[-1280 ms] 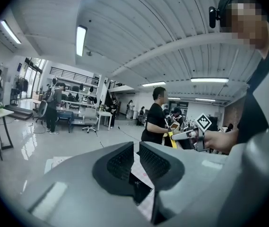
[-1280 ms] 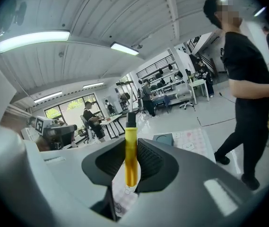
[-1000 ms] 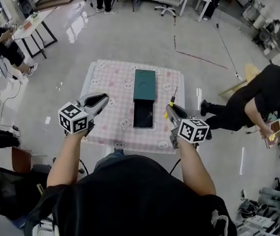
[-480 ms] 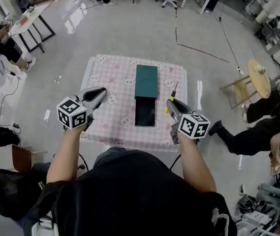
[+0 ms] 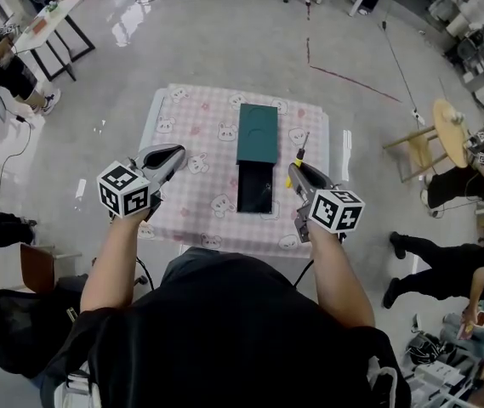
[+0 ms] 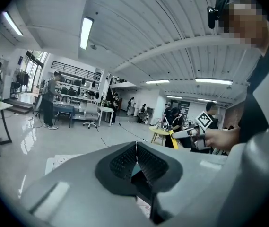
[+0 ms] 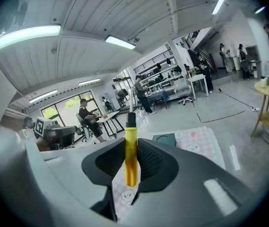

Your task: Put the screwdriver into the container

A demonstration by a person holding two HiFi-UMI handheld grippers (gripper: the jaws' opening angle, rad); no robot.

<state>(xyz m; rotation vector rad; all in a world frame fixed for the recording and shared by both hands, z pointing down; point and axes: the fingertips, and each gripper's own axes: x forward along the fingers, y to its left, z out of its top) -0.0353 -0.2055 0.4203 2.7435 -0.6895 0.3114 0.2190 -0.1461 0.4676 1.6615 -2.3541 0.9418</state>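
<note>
Right gripper point(image 5: 298, 173) pinches the screwdriver point(image 7: 131, 157) upright – the container point(image 5: 257, 134) lies ahead of its jaws, to their left.

The yellow handle sits clamped between the right jaws' ribbed pads, with its black collar and thin shaft rising past the jaw tips and its butt hanging just below them. The left gripper point(image 5: 172, 153) has its jaws pressed together at the tips with nothing between them. The dark green container, its near part open and dark inside, rests on the pink checked tablecloth point(image 5: 192, 195) between the two pairs of jaws – apart from both.
</note>
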